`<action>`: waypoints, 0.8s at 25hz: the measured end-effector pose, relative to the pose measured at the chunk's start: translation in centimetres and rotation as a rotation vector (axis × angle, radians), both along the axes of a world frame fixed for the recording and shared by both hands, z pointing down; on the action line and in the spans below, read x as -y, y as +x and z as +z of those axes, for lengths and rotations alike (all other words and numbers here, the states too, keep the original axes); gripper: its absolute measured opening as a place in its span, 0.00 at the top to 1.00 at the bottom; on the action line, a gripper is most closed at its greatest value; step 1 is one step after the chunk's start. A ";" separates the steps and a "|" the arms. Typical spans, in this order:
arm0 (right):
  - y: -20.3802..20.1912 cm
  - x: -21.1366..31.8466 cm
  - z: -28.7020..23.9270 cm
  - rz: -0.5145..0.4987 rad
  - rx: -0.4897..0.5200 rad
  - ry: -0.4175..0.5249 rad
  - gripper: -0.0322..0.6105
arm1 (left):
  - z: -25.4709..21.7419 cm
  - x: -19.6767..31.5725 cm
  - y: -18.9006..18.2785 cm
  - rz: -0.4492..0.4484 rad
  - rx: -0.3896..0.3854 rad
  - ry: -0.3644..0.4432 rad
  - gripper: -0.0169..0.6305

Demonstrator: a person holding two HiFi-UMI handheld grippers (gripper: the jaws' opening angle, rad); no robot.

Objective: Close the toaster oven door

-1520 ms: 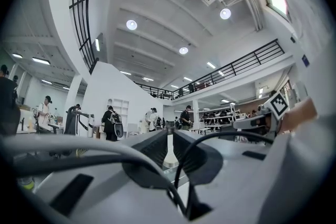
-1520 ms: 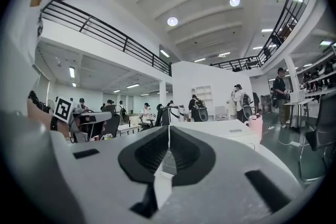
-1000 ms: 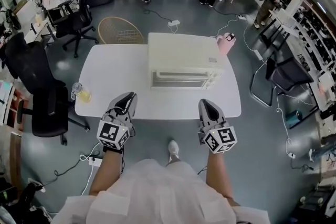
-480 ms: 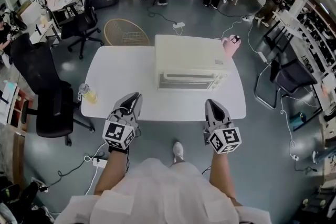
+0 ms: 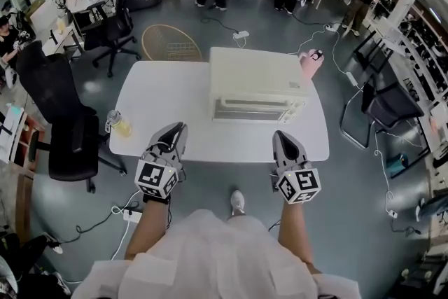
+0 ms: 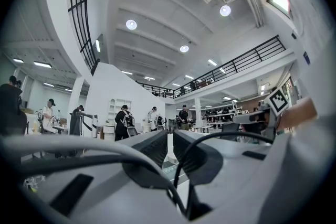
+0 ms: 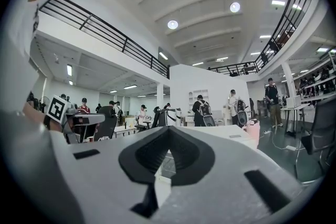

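Cream boxy metal toaster oven [image 5: 255, 84] sits on the white rectangular table [image 5: 161, 108], and its door looks flat shut. Both grippers hang well out in front of the oven. The left gripper [image 5: 178, 129], front-left of it, has jaws a sliver apart and empty. The right gripper [image 5: 281, 138], front-right, is pinched closed on nothing.

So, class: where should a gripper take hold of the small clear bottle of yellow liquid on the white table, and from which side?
Round its body, jaws level, from the near-left side: the small clear bottle seems to stand upright by the left edge of the white table, with nothing crowding it.
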State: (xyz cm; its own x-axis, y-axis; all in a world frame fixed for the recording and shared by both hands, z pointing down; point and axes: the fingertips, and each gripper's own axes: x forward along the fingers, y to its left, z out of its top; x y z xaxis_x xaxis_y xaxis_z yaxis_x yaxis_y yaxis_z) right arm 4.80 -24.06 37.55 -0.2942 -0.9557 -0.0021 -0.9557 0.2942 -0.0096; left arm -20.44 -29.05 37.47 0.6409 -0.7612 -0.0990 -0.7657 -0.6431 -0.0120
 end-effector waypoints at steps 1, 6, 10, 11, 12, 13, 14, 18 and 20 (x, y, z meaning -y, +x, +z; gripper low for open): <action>0.0 0.0 0.0 -0.001 0.002 0.000 0.95 | 0.0 0.0 0.0 -0.001 0.001 0.000 0.93; -0.3 0.2 0.0 -0.004 0.001 0.003 0.95 | 0.0 0.0 0.1 -0.001 0.001 0.000 0.93; -0.1 0.0 -0.3 -0.004 0.000 0.005 0.95 | -0.4 -0.1 0.4 0.001 -0.001 0.005 0.93; 0.0 -0.1 -0.3 -0.003 0.001 0.004 0.95 | -0.4 -0.2 0.5 0.002 -0.001 0.005 0.93; 0.1 -0.2 -0.2 -0.002 0.002 0.004 0.95 | -0.4 -0.3 0.6 0.003 -0.001 0.006 0.93; 0.1 -0.2 -0.2 -0.001 0.001 0.004 0.95 | -0.4 -0.3 0.7 0.004 -0.001 0.007 0.93; 0.0 -0.2 -0.2 -0.002 0.001 0.004 0.95 | -0.3 -0.4 0.8 0.006 -0.002 0.007 0.93; -0.1 -0.2 -0.1 -0.004 -0.002 0.003 0.95 | -0.1 -0.5 0.6 0.004 0.001 0.004 0.93; -0.3 -0.2 -0.1 -0.007 0.000 0.003 0.95 | -0.1 -0.5 0.4 -0.001 0.000 0.002 0.93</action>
State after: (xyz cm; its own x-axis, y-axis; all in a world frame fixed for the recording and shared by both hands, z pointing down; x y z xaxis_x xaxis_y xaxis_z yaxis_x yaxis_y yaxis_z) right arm 4.52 -23.89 37.43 -0.3008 -0.9537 -0.0049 -0.9536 0.3008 -0.0091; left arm -20.04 -28.58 37.32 0.6399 -0.7619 -0.1005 -0.7665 -0.6421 -0.0132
